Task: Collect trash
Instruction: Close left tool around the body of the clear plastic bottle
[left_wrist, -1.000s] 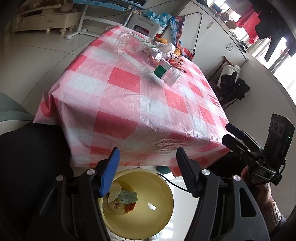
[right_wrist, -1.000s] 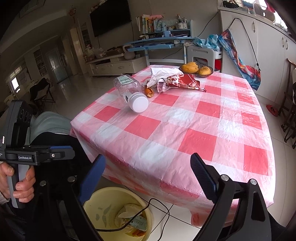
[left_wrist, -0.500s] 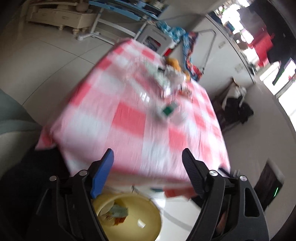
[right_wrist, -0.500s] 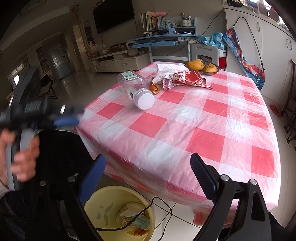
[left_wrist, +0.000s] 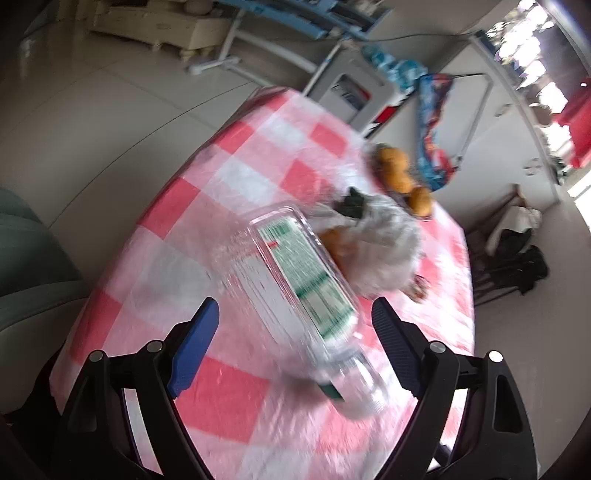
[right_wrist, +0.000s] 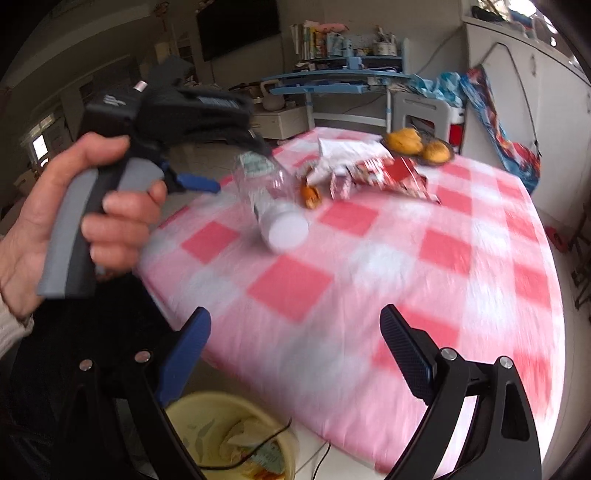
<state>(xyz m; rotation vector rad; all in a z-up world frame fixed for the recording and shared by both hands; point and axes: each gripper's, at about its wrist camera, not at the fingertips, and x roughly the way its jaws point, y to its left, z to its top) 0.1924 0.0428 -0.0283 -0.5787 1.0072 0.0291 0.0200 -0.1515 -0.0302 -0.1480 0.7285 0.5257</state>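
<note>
Left gripper (left_wrist: 291, 328) hangs over the table (left_wrist: 236, 402), jaws opening wide, the clear jar (left_wrist: 295, 291) framed between them but untouched. Right gripper (right_wrist: 295, 343) is spread and empty above the yellow bin (right_wrist: 229, 439), which holds crumpled scraps. Farther off, the jar lies on its side beside wrappers (right_wrist: 373, 173) and fruit (right_wrist: 404, 142).

One clear plastic jar (right_wrist: 271, 199), two grippers, one yellow bin (right_wrist: 236, 435) at six o'clock, and two or three oranges (right_wrist: 404, 140) at one o'clock.

Clear glossy plastic jar (left_wrist: 295, 280) (paper label); shiny plastic tablecloth (right_wrist: 424, 266); yellow plastic bin (right_wrist: 236, 439).
</note>
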